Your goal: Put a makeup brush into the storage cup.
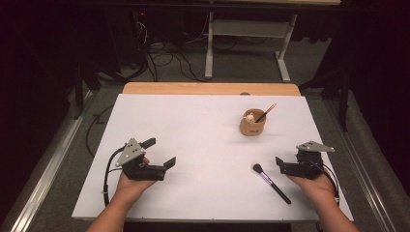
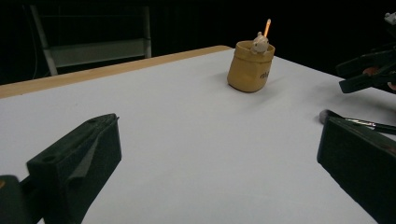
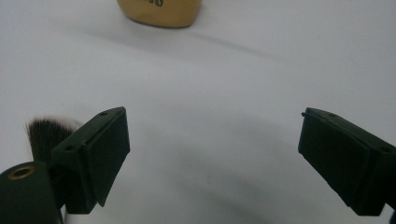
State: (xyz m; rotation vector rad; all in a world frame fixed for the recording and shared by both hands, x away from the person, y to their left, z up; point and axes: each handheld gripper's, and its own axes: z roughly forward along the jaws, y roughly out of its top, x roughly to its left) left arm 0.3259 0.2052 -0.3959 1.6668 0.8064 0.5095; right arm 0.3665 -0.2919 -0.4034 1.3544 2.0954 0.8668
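Both grippers' jaws gape empty; right gripper (image 3: 212,158) half hides the brush (image 3: 44,135)

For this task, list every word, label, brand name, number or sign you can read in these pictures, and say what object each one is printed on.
Dark print on the side of the tan cup: there, but too small and blurred to read in the high view and the left gripper view; cut off at the frame's top edge in the right gripper view.
Makeup brush: no lettering can be made out on its handle.
Nothing else carries readable text.
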